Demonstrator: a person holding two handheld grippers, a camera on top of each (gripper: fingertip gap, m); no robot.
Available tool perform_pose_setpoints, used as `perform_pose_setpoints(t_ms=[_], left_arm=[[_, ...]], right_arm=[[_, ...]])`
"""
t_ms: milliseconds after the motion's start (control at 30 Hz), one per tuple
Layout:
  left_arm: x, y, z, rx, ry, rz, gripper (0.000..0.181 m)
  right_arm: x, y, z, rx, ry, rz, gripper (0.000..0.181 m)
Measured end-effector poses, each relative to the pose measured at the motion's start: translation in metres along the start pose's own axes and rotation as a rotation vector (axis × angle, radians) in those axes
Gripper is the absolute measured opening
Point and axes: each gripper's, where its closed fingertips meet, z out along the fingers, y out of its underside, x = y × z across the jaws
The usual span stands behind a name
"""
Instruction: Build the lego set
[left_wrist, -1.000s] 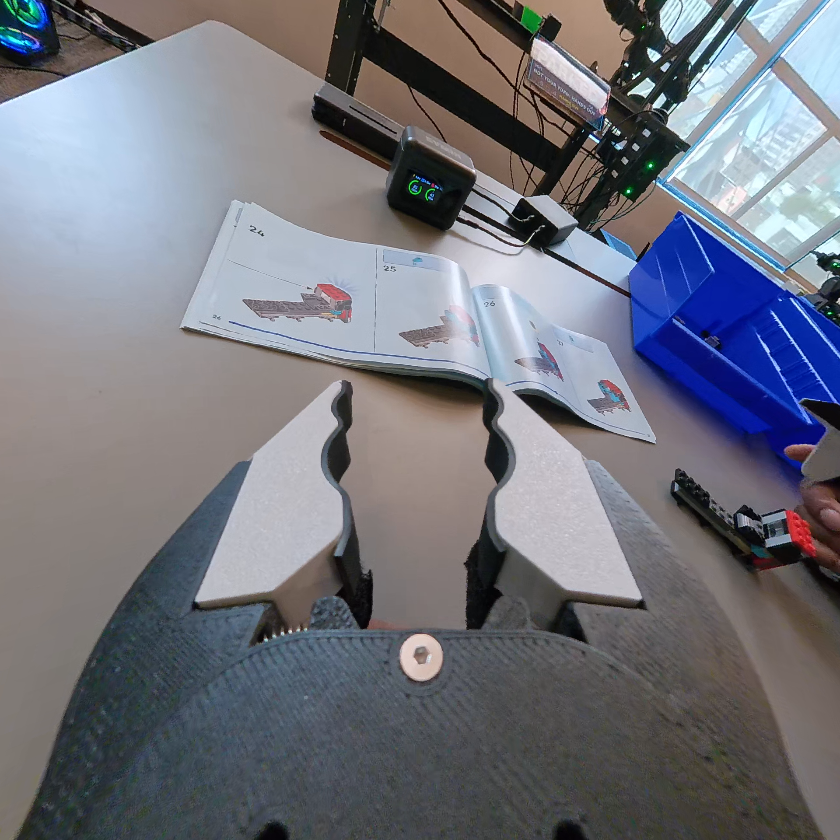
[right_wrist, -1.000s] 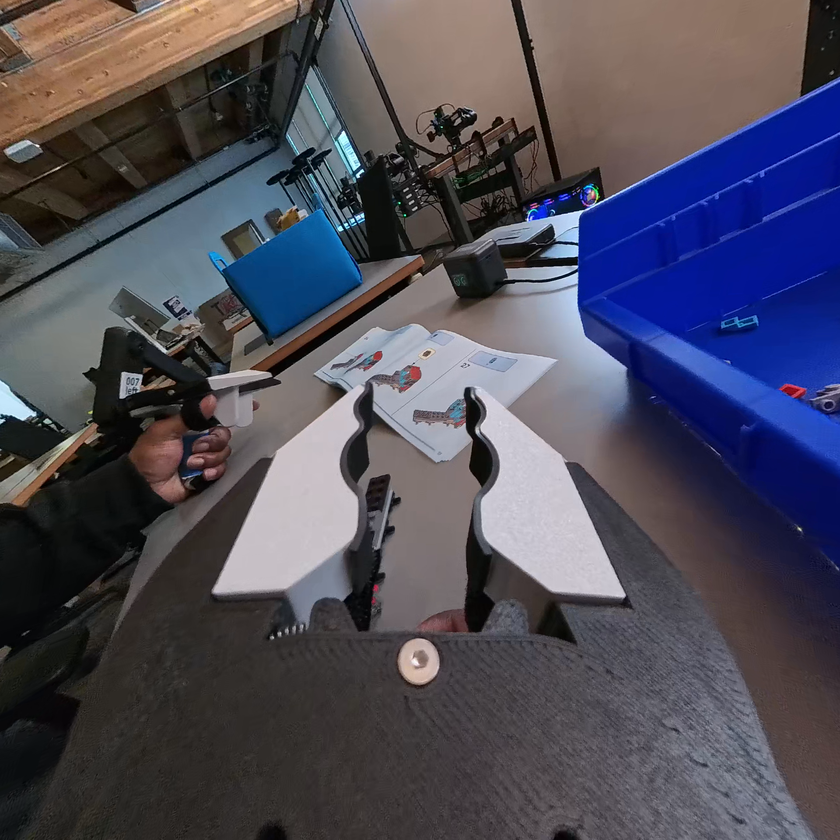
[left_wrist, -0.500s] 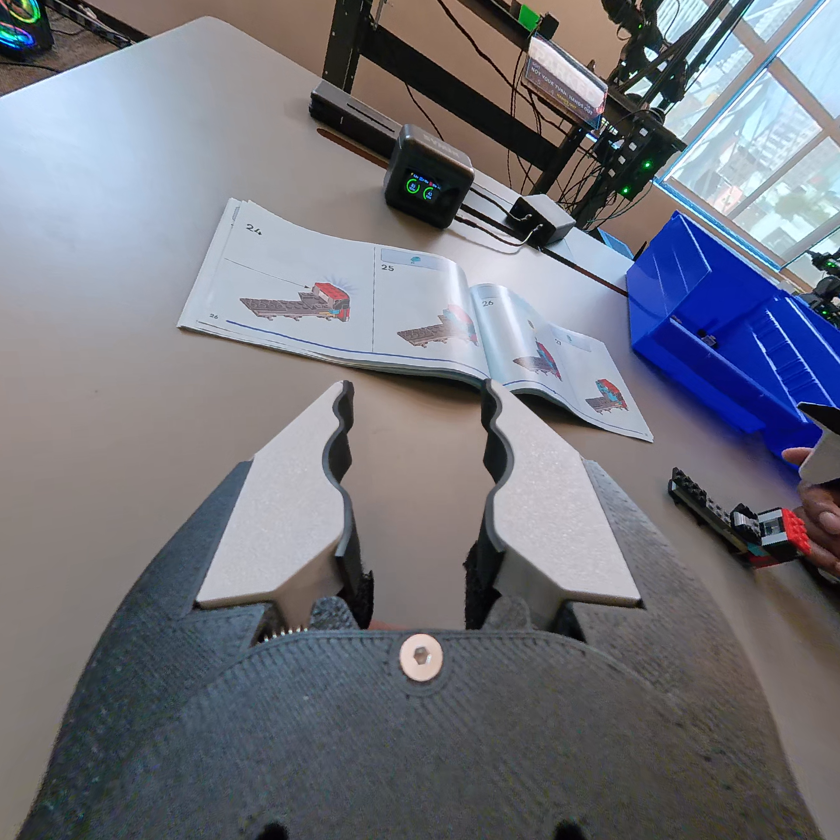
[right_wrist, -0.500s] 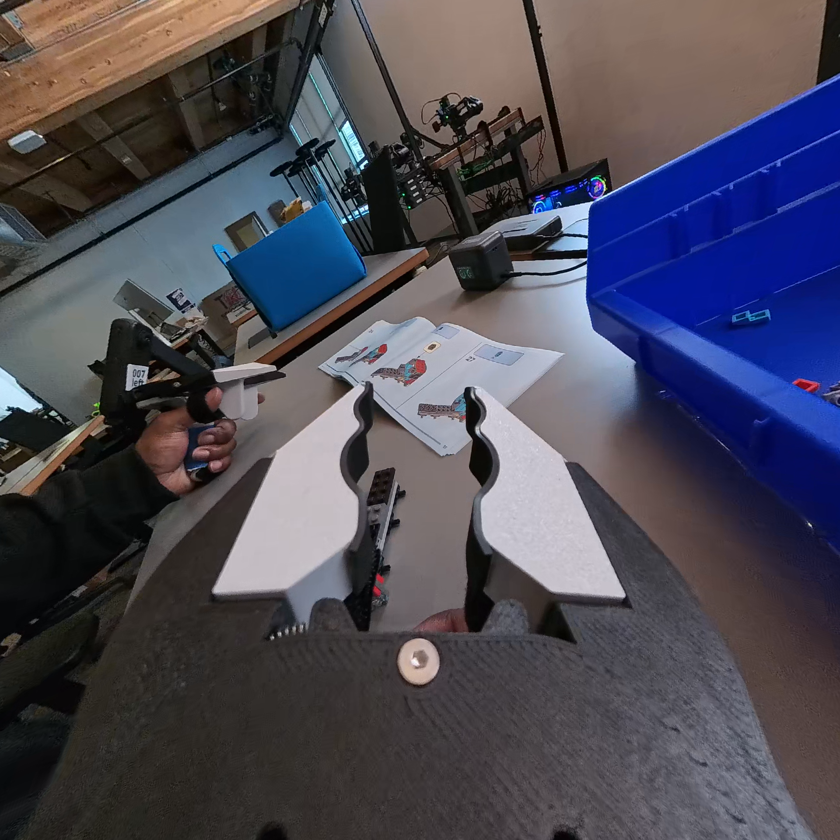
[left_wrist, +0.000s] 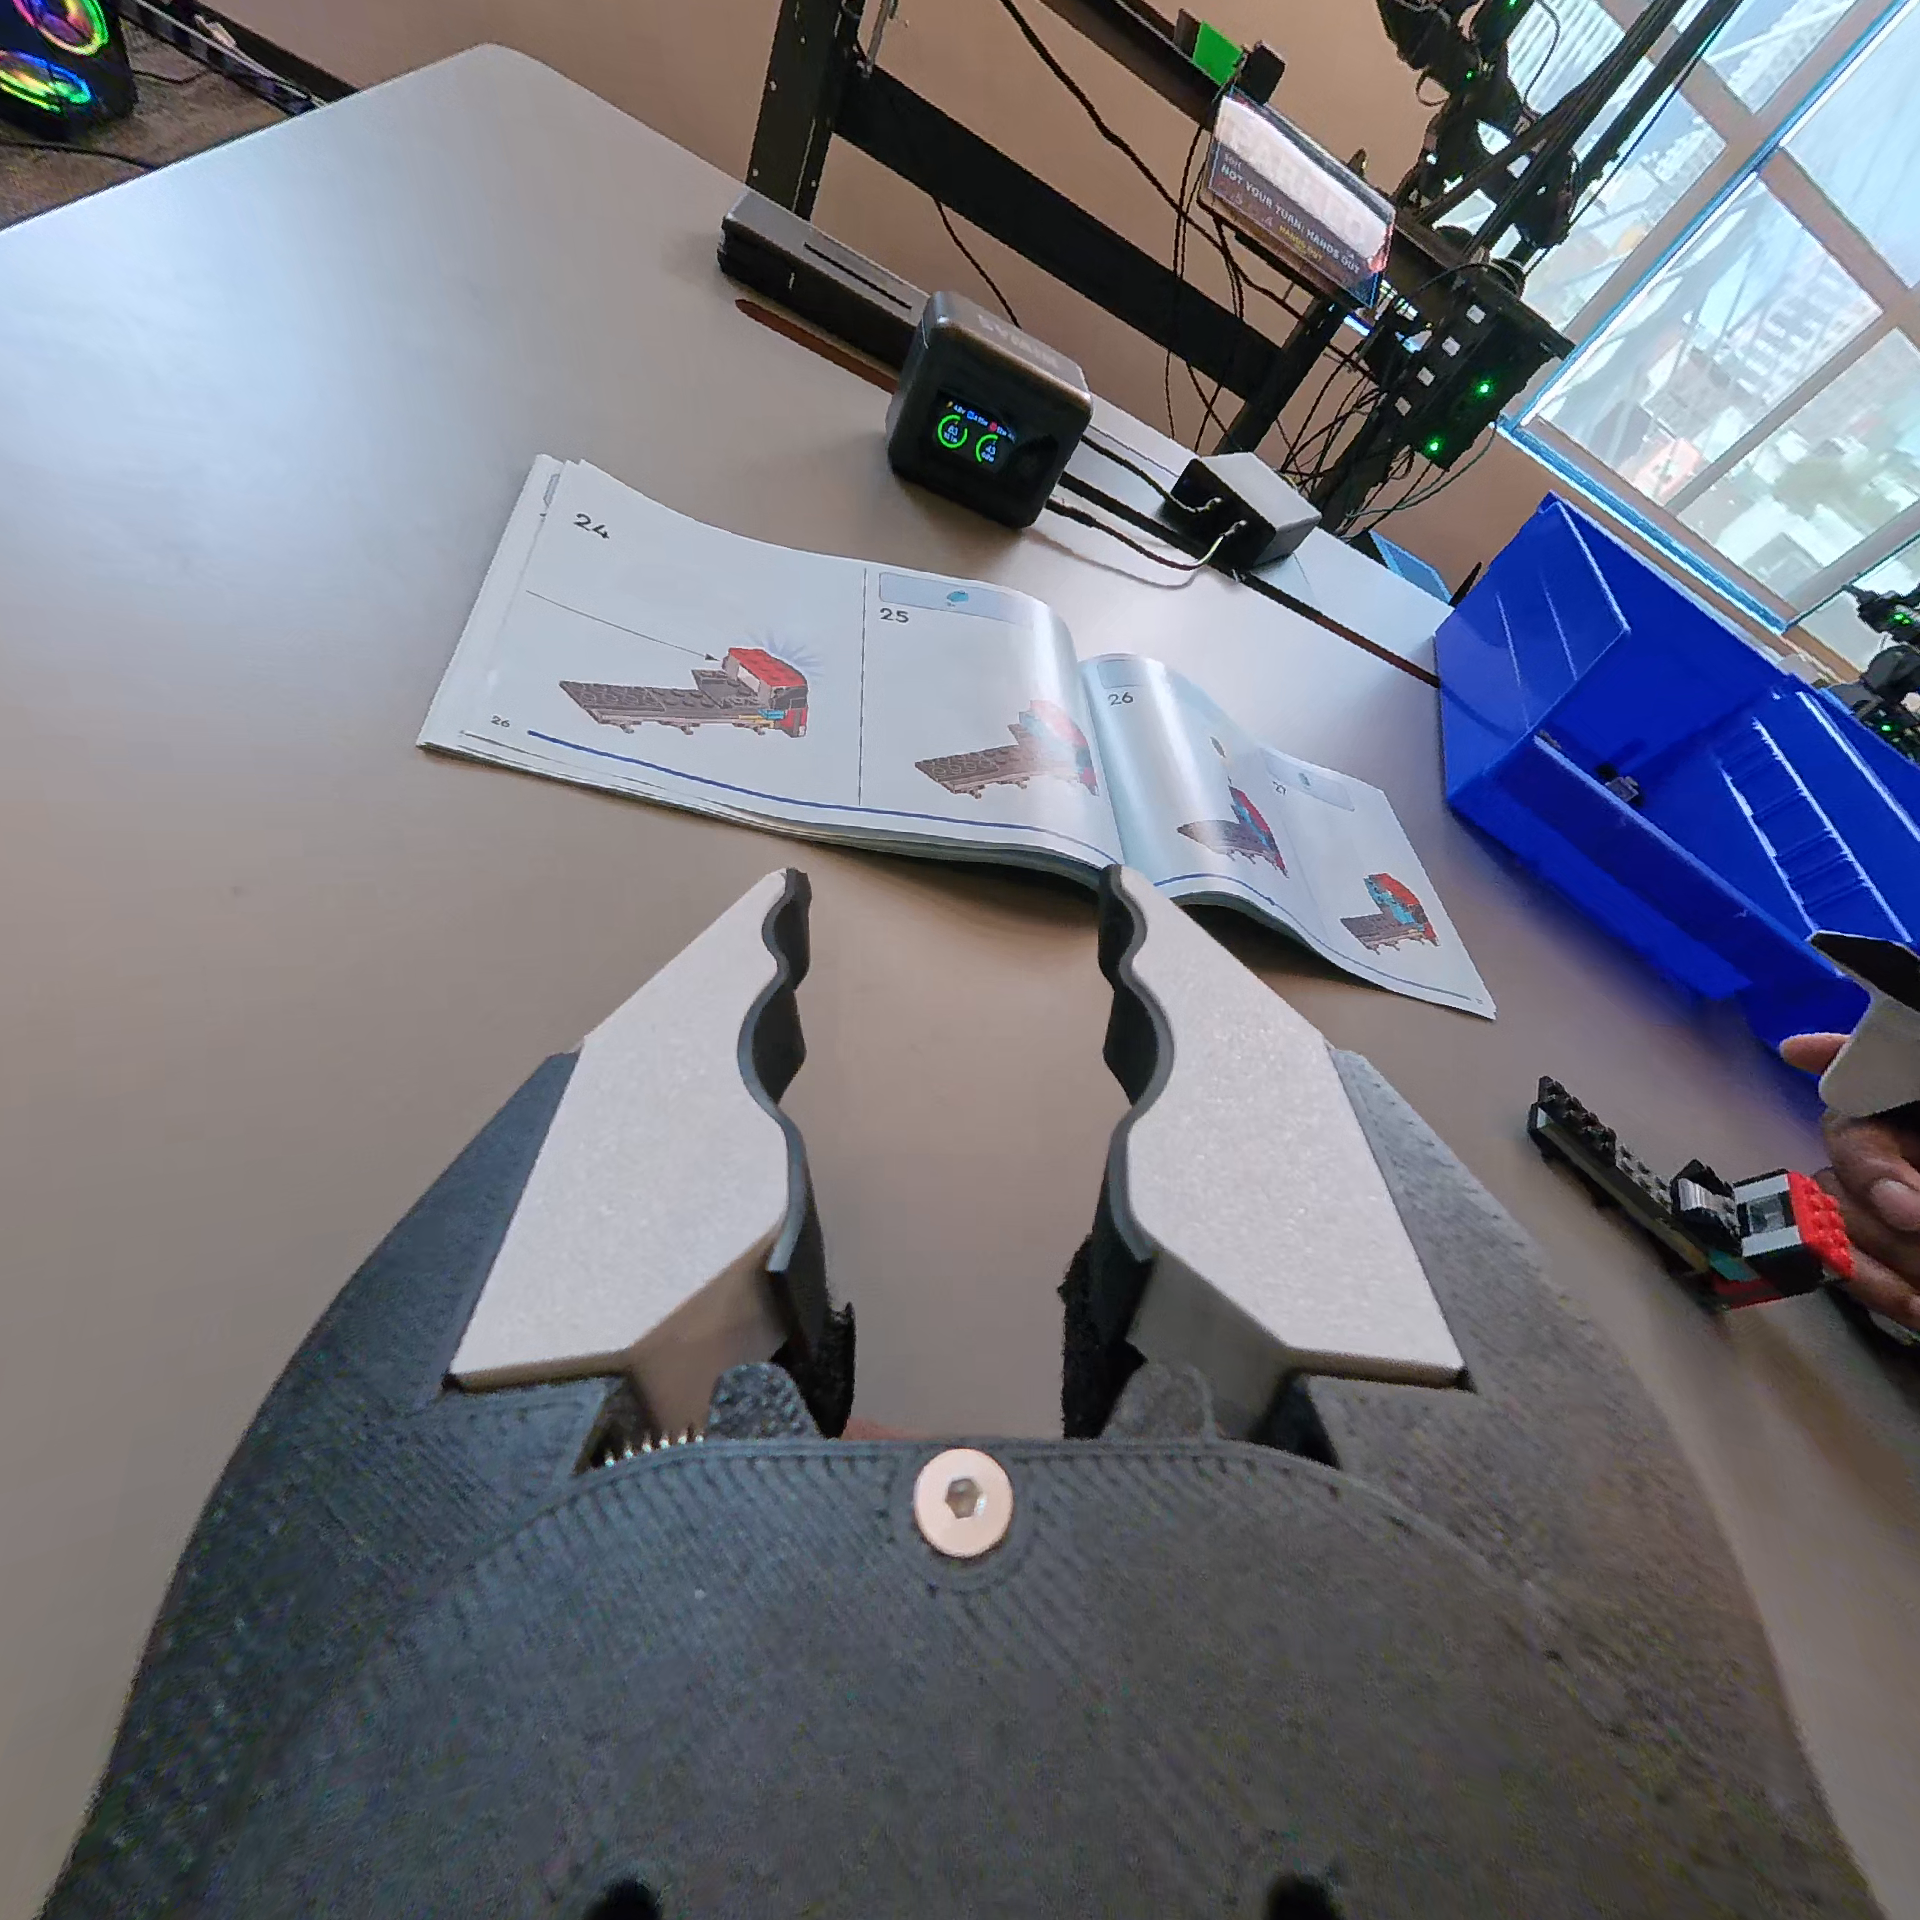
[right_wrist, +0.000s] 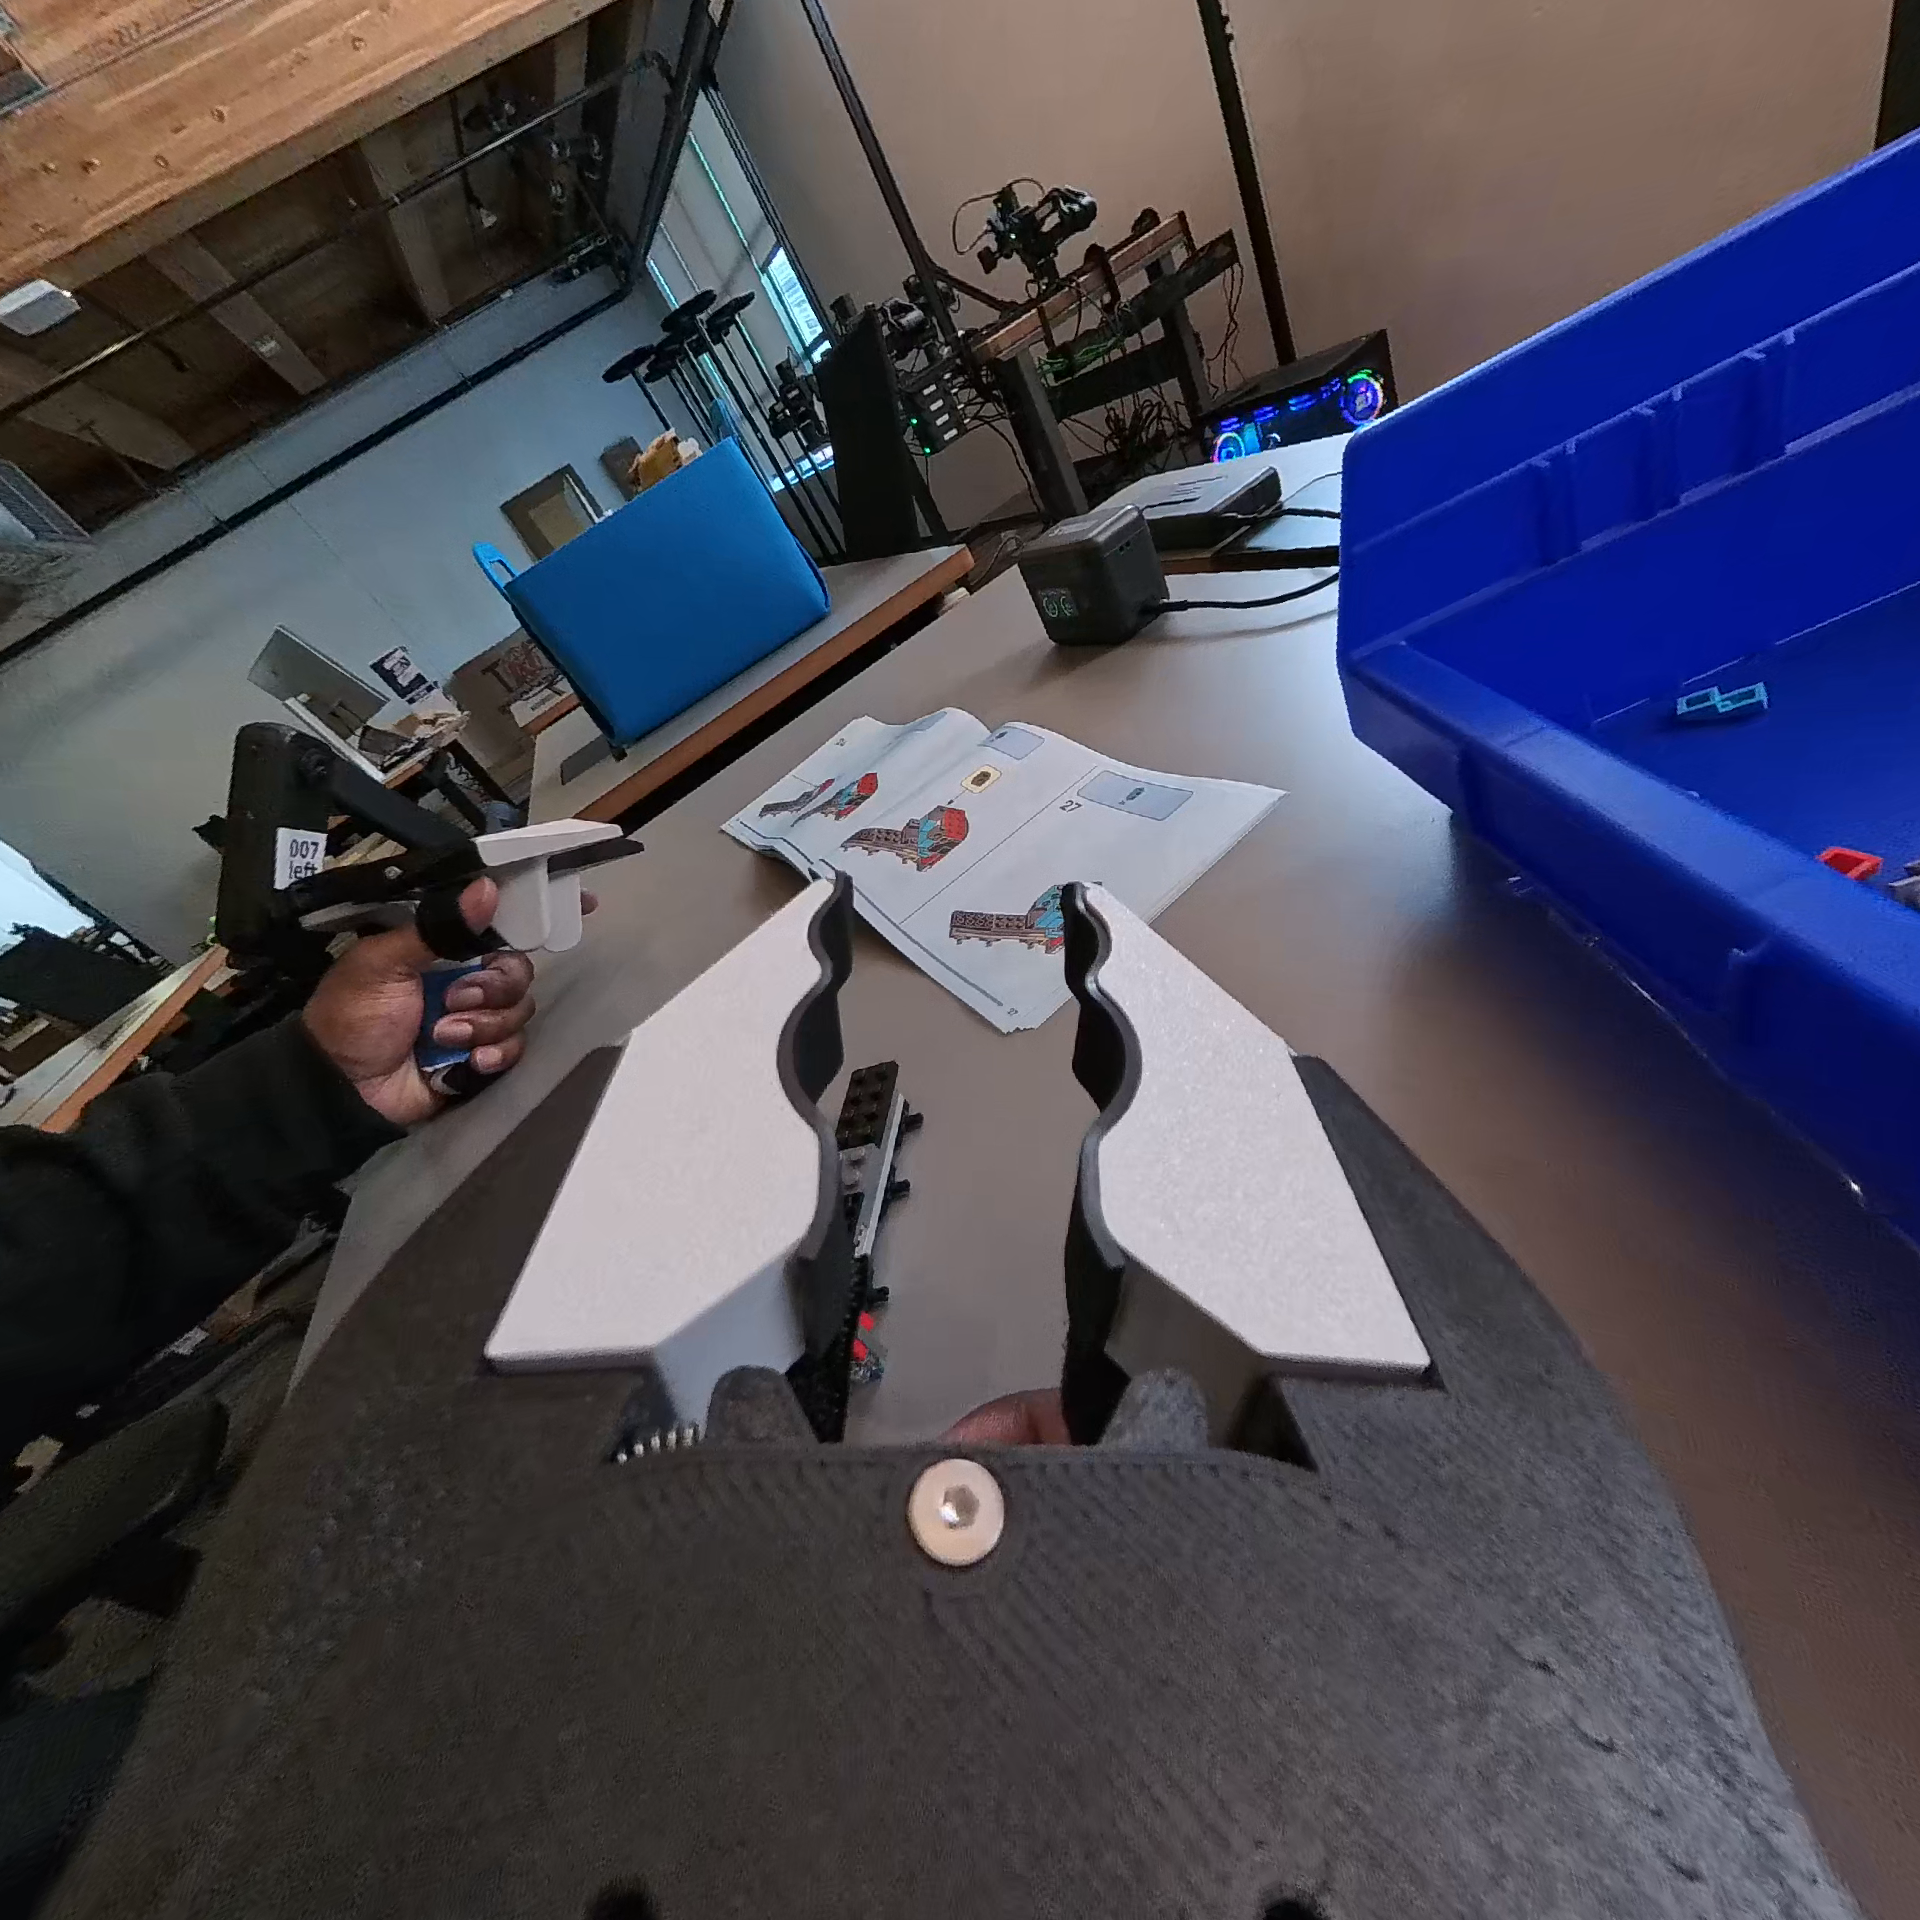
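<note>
Left gripper (left_wrist: 951, 904) jaws wide apart, empty, above bare bench (left_wrist: 260, 831); right gripper (right_wrist: 956, 914) likewise agape, empty, over lego model (right_wrist: 873, 1153); booklet (left_wrist: 935, 717) mid-bench

The left wrist view looks low over the grey table (left_wrist: 260, 727), forward toward the open instruction booklet (left_wrist: 914, 707) and the windows. The right wrist view looks from the other side, close above the lego model (right_wrist: 868, 1153), toward the workshop room. Both views share the booklet, the model and the blue bin (right_wrist: 1662, 644).
</note>
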Motion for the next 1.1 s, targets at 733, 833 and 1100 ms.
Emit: perform_pose_setpoints(t_ms=[733,833,1100], left_arm=[[0.002,0.008,0.004,-0.053,-0.088,0.107,0.055],[0.002,0.009,0.005,-0.062,-0.088,0.114,0.055],[0.001,0.012,0.007,-0.089,-0.093,0.115,0.055]], right_arm=[[-0.003,0.006,0.004,-0.040,-0.030,0.016,0.039],[-0.004,0.006,0.004,-0.045,-0.043,0.023,0.040],[-0.006,0.007,0.004,-0.055,-0.061,0.034,0.040]])
